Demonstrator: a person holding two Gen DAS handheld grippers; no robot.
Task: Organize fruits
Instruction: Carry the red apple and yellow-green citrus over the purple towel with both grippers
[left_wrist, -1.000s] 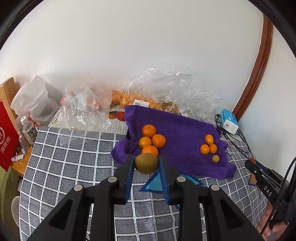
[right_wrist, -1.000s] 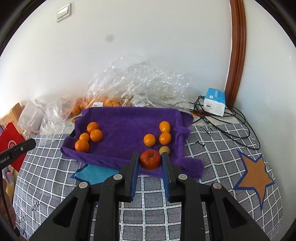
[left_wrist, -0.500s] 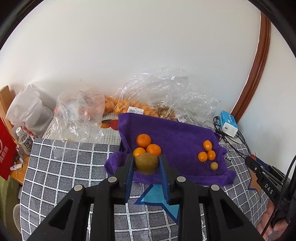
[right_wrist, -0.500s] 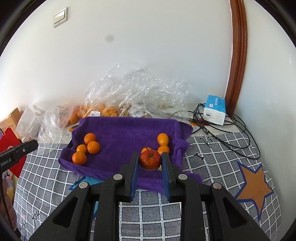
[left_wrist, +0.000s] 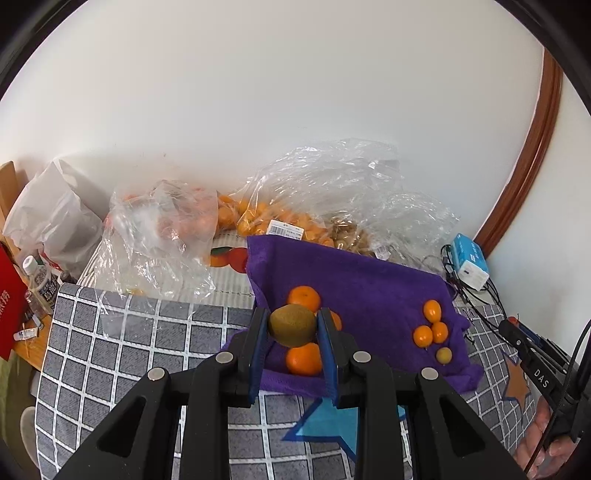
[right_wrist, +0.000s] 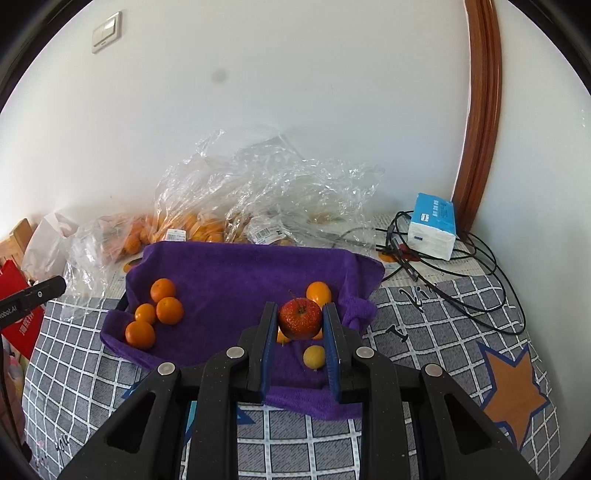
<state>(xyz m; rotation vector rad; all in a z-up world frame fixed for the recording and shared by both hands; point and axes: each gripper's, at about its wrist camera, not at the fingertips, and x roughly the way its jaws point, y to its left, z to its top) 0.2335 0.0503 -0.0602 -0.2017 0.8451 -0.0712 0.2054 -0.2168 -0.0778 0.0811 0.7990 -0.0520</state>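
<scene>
1. Left gripper (left_wrist: 292, 325): both blue-lined fingers pinch a brown-green kiwi (left_wrist: 292, 325), held above the near left part of the purple towel (left_wrist: 369, 280); tangerines (left_wrist: 303, 298) lie on the towel directly behind and below the kiwi.
2. Right gripper (right_wrist: 300, 319): fingers pressed against a red apple (right_wrist: 300, 319) with its stem upward, held over the near right part of the purple towel (right_wrist: 236, 273).
3. Purple towel: spread on a grey checked tablecloth (right_wrist: 424, 325); four tangerines (right_wrist: 169, 310) cluster at its left side; kumquats (left_wrist: 432, 319) group at its right side, with one small yellow fruit (right_wrist: 314, 356) nearest the right gripper.
4. Clear plastic bags (right_wrist: 258, 192) holding more orange fruit lie just behind the towel; a blue-and-white box (right_wrist: 433, 226) among black cables sits to the towel's right.
</scene>
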